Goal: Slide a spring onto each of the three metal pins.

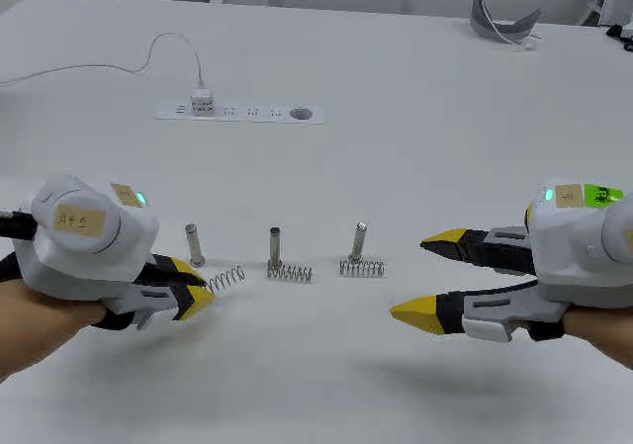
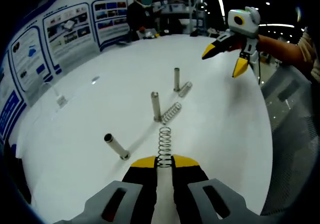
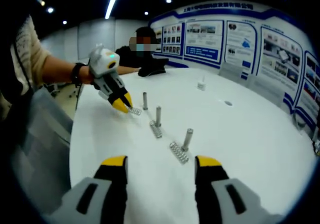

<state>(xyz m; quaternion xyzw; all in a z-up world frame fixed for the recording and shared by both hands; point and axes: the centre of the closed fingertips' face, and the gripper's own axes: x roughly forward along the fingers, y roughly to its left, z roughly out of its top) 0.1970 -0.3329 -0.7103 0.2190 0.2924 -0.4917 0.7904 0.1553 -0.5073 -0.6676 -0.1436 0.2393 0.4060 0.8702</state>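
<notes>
Your left gripper (image 1: 203, 296) sits low over the desk (image 1: 396, 167), pinching a spring (image 1: 226, 279) beside the left pin (image 1: 194, 244). Your right gripper (image 1: 427, 274) hovers wide open to the right. Loose springs (image 1: 290, 273) lie against the middle pin (image 1: 275, 246) and right pin (image 1: 360, 239).

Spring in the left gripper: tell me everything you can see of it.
The spring is a small coil of thin silvery wire, metal by the look, evenly wound and not bent. One end is pinched between the yellow-tipped fingers of the left gripper. The rest sticks straight out ahead of them, towards the middle pin. It is on no pin and stands clear of the left pin. Whether its free end touches the table is unclear.
</notes>
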